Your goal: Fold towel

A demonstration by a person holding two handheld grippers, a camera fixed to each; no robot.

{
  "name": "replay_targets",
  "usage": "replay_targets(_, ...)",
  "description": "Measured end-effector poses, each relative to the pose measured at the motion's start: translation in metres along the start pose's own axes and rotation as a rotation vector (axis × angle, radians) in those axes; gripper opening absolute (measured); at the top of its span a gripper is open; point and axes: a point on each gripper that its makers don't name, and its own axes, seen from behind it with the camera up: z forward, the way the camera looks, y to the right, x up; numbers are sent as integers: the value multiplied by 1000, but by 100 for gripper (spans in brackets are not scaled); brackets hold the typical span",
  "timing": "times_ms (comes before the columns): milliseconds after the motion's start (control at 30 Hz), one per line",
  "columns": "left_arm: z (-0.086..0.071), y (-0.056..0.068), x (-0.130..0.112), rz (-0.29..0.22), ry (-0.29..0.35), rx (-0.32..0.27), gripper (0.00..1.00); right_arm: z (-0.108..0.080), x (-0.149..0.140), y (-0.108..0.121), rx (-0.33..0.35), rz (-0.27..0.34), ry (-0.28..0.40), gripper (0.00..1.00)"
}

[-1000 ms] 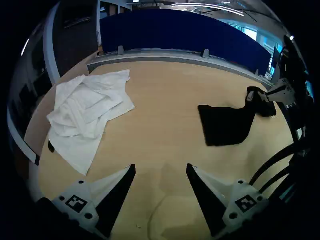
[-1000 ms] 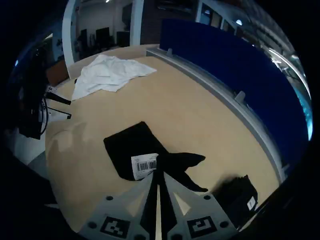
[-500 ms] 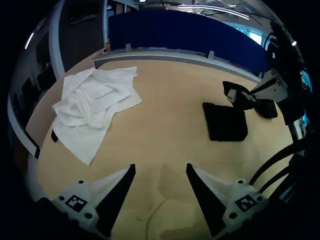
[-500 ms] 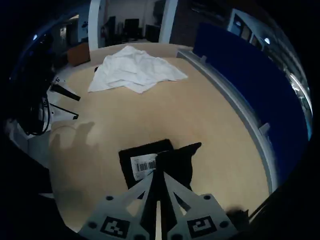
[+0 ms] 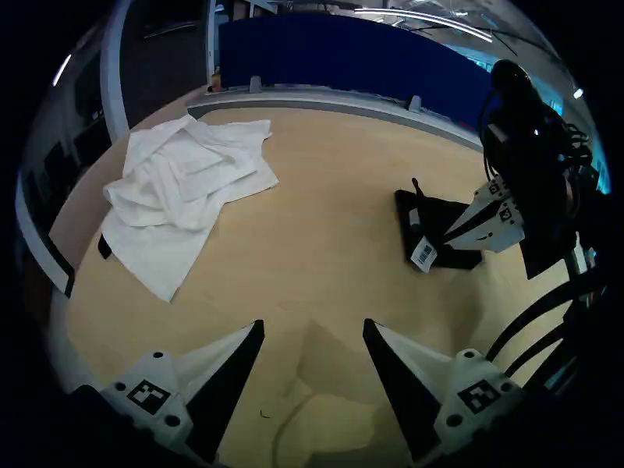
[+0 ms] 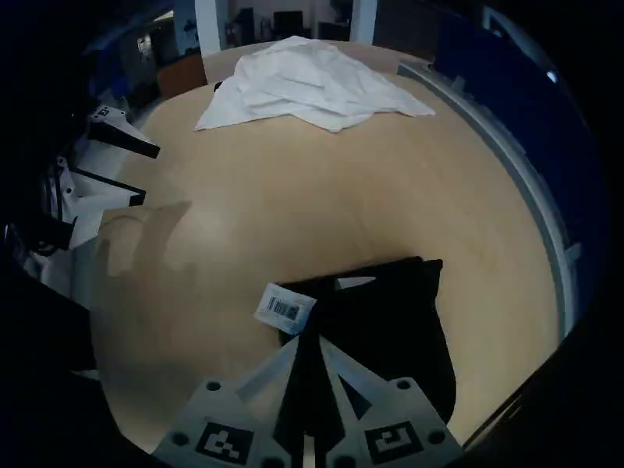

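Observation:
A black towel (image 5: 434, 220) with a white tag (image 5: 422, 253) lies folded on the right of the wooden table (image 5: 327, 195). My right gripper (image 6: 310, 345) is shut on the black towel (image 6: 386, 320) at its near edge, just beside the tag (image 6: 285, 307). In the left gripper view, the right gripper (image 5: 437, 242) reaches in from the right, held by a person in dark clothing. My left gripper (image 5: 312, 337) stays open above bare table, well short of the towel. The right gripper view has the left gripper (image 6: 152, 175) at the left edge.
A crumpled white towel (image 5: 186, 186) lies at the far left of the table, also top centre as white towel (image 6: 312, 78). A blue partition (image 5: 343, 58) runs along the table's far edge. Black cables (image 5: 538, 320) hang at the right.
The right gripper has carried the black towel's edge across and down, and the cloth now lies doubled in a smaller shape. The left gripper has stayed open and drifted slightly.

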Motion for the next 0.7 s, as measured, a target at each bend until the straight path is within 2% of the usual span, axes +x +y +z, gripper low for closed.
replay_targets(200, 2, 4, 0, 3, 0, -7, 94, 1, -1, -2, 5, -3, -3, 4)
replay_targets(333, 3, 4, 1, 5, 1, -10, 94, -1, -1, -3, 7, -5, 3, 8)
replay_targets(400, 2, 5, 1, 6, 1, -11, 94, -2, -2, -4, 10, -5, 7, 16)
replay_targets(533, 1, 4, 2, 9, 1, -10, 94, -8, 0, -8, 14, 0, 31, 40)
replay_targets(700, 2, 4, 2, 12, 0, -8, 94, -23, 8, -8, 8, 24, 83, 58)
